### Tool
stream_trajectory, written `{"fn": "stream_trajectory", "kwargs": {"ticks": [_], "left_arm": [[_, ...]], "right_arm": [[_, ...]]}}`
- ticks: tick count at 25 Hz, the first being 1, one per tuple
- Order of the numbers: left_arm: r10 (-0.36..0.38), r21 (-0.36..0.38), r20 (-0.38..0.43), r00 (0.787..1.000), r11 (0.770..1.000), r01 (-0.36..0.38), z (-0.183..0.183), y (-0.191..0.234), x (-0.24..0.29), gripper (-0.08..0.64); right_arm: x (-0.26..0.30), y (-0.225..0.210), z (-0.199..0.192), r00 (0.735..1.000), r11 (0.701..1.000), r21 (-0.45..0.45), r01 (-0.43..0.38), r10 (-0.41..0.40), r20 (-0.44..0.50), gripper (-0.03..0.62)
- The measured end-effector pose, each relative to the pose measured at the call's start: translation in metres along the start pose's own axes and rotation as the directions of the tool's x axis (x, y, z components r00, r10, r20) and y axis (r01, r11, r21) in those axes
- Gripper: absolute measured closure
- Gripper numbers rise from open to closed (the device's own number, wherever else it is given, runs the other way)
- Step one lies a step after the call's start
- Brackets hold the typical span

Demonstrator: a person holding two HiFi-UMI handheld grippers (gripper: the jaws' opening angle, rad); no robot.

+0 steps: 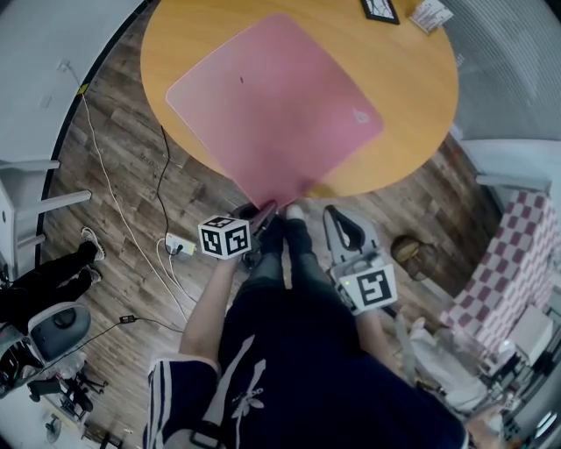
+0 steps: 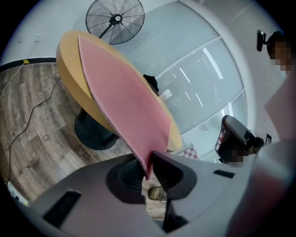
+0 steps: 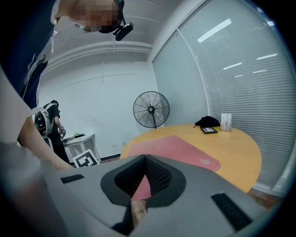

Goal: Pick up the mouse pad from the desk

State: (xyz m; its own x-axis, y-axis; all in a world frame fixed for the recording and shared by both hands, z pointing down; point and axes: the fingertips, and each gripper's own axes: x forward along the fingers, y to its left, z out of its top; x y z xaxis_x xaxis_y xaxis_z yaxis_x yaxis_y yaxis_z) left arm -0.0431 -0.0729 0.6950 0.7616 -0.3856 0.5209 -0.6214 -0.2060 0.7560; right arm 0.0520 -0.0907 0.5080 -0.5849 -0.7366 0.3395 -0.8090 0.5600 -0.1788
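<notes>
Head view: pink mouse pad (image 1: 276,101) lies flat on the round wooden desk (image 1: 412,105), covering most of its middle, with one corner hanging just over the desk's near edge. Left gripper (image 1: 266,212) meets that overhanging corner. Right gripper (image 1: 337,217) sits off the near edge, beside the left one and apart from the pad. A dark frame (image 1: 379,9) and a small card (image 1: 431,13) lie at the far edge. Left gripper view: left gripper (image 2: 149,159) has its jaws clamped on the pad's corner, whose stitched border runs up from the pads; mouse pad (image 2: 125,97) stretches away along the desk (image 2: 69,60) top, and a standing fan (image 2: 114,19) is on the floor beyond the far edge. Right gripper view: right gripper (image 3: 144,157) has its jaw tips together with nothing between them; the mouse pad (image 3: 180,150) shows ahead on the desk (image 3: 231,143), the fan (image 3: 151,109) behind, and the frame (image 3: 209,130) and card (image 3: 225,121) sit at the far edge
</notes>
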Motion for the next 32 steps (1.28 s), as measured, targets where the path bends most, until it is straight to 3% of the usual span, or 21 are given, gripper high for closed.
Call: {"fn": "stream_trajectory", "kwargs": {"ticks": [7, 16, 21, 32], "left_arm": [[-0.042, -0.018, 0.056, 0.998, 0.999, 0.043, 0.008, -0.013, -0.008, 0.538], [-0.068, 0.093, 0.089, 0.994, 0.994, 0.06, 0.028, -0.029, -0.019, 0.538], [-0.083, 0.106, 0.132, 0.988, 0.992, 0.07, 0.045, -0.036, -0.019, 0.538], [-0.109, 0.176, 0.25, 0.962, 0.982, 0.066, 0.119, -0.055, -0.029, 0.538]], "right_arm": [[0.001, 0.003, 0.001, 1.0, 1.0, -0.017, -0.007, 0.006, -0.007, 0.589], [0.002, 0.003, 0.008, 1.0, 0.999, -0.039, -0.014, 0.014, 0.007, 0.589], [0.003, 0.0, 0.014, 1.0, 0.999, -0.044, -0.005, 0.006, 0.015, 0.589], [0.009, -0.007, 0.029, 0.999, 0.997, -0.072, 0.017, -0.015, 0.029, 0.589]]}}
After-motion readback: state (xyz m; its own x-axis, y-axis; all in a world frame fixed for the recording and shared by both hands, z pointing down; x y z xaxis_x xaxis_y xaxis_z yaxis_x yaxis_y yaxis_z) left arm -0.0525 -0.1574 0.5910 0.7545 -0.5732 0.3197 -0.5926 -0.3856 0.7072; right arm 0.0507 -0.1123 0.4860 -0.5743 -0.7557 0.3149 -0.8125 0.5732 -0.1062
